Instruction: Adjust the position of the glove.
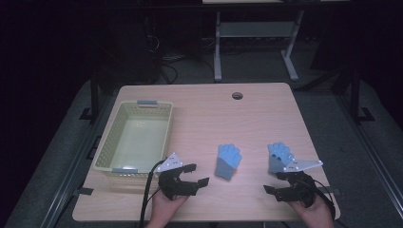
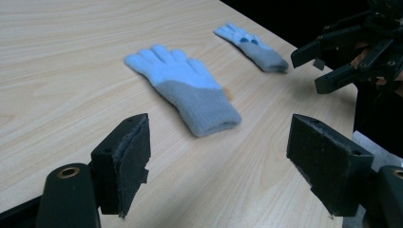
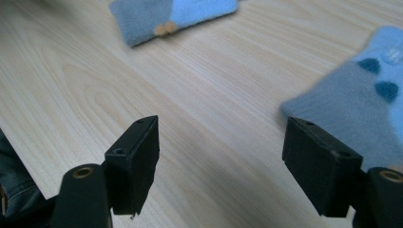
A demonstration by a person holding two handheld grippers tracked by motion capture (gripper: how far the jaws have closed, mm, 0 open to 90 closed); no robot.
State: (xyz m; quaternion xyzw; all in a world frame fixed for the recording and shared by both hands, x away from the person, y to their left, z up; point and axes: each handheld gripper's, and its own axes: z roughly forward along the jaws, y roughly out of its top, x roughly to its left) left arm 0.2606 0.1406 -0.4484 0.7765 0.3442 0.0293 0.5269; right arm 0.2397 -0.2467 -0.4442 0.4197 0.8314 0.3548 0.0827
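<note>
Low in the high view, the left gripper sits left of centre near the bottom edge, its jaws spread wide with nothing between them. Just right of it, at the middle of the frame, lies the near glove, flat on the wooden table, fingers toward the top of the picture and grey cuff toward the bottom. At lower right the right gripper also stands wide and empty, with the far glove just above it, partly under its grey plate. A pale basket rests at the left of the table. In the right gripper view, the far glove's cuff lies at the right edge, close by the right-hand jaw.
</note>
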